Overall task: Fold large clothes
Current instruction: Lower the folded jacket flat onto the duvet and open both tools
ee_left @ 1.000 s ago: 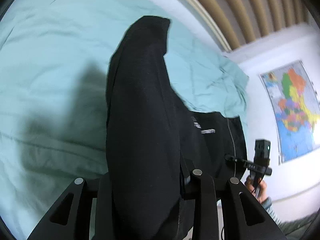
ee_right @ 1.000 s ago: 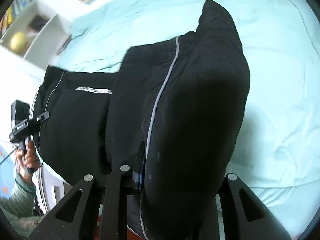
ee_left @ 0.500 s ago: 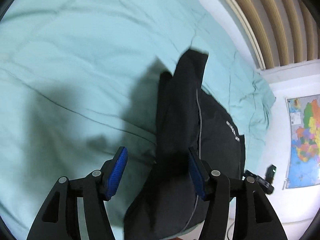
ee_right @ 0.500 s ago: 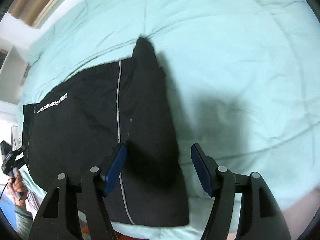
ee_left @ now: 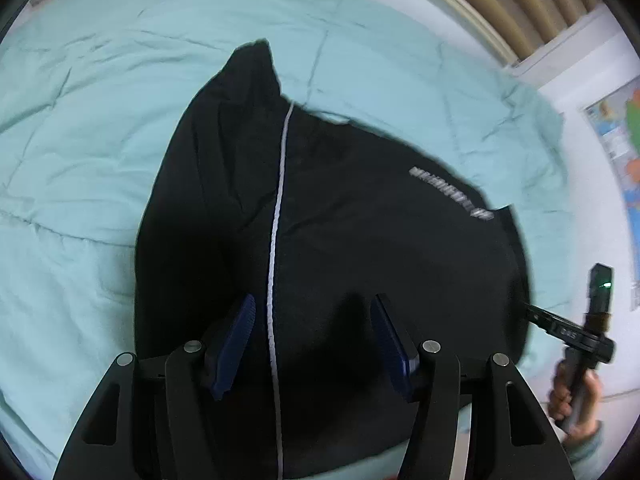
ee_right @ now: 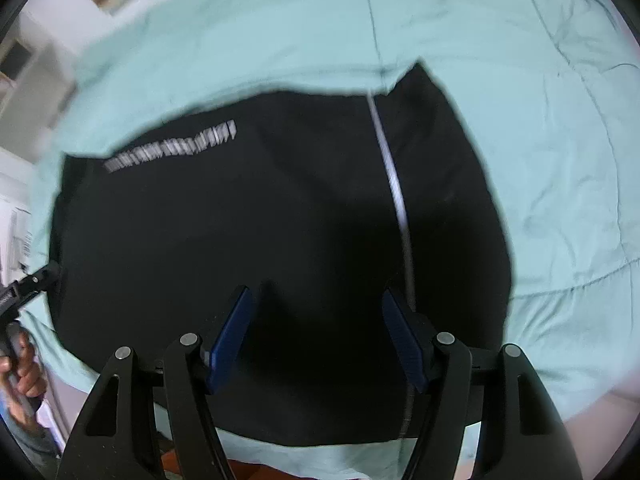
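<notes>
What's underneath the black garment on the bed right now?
The black garment lies on a light teal quilt, which shows all around it. Whatever is directly under the cloth is covered.

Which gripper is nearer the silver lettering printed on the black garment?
Hard to call. In each view the lettering lies up toward the other gripper's side. The left gripper straddles the grey piping; the right gripper hovers beside it, over plain black cloth.
</notes>
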### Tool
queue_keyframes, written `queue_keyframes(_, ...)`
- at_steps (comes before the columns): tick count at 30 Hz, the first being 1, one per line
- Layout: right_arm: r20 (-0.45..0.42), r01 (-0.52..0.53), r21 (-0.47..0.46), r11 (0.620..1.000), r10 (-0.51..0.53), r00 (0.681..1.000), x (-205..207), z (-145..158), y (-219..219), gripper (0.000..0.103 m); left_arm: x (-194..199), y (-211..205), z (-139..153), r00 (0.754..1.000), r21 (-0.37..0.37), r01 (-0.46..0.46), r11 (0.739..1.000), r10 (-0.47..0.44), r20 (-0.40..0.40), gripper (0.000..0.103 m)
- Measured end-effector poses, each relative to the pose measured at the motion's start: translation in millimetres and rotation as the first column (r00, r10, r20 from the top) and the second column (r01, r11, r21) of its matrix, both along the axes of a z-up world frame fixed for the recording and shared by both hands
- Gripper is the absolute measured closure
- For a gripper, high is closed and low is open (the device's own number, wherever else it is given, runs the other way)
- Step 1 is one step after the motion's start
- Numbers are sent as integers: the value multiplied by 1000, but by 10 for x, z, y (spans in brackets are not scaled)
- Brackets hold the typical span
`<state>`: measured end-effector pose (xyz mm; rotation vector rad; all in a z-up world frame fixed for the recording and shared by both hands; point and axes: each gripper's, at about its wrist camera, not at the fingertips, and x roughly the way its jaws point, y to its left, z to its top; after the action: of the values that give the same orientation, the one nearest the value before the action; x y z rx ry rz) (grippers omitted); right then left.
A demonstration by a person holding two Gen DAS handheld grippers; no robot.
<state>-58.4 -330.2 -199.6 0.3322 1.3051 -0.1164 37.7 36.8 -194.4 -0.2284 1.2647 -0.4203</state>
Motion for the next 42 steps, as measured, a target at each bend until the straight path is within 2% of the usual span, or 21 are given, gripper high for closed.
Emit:
queue_keyframes(4,-18,-19,-93,996,18,1000,13,-262,113,31,14,-4,-175,1000,34,3,999,-3,10,41)
queue_keyframes(7,-23,-4,-112,994,2,1000,50,-323,154,27,35,-54,-222,1000,76,9,997,-10,18,40)
queue_keyframes(11,-55,32,-108,994,-38,998,127,-294,145,26,28,-138,-94,1000,142,11,990,-15,26,40)
queue_keyframes(14,-57,70,-93,993,-75,996,146,-154,128,26,3,-211,72,999,201,11,980,-20,45,40)
queue_keyframes(19,7,52,-143,988,-52,999,167,311,247,26,-61,-350,606,990,211,20,977,-49,134,40)
queue_keyframes(24,99,24,-217,976,-2,995,305,937,365,26,-106,-449,1162,972,227,10,974,-62,225,40)
queue_keyframes(26,130,35,-224,974,-6,992,304,1157,407,23,-129,-470,1416,962,241,-7,971,-59,267,40)
queue_keyframes(28,157,38,-222,974,-3,988,313,1362,446,20,-96,-532,1572,960,267,-3,964,-72,272,40)
queue_keyframes(32,198,42,-241,970,7,980,314,1727,552,19,-55,-598,1828,955,316,-9,949,-86,284,40)
queue_keyframes(35,225,51,-217,975,-1,974,288,1971,617,18,-95,-611,2029,950,295,-5,955,-88,301,40)
queue_keyframes(38,245,51,-186,981,-4,970,259,2090,715,18,-151,-686,2148,941,289,-7,957,-91,326,40)
queue_keyframes(42,261,47,-191,981,4,965,211,2220,875,18,-241,-802,2222,936,293,4,956,-107,336,40)
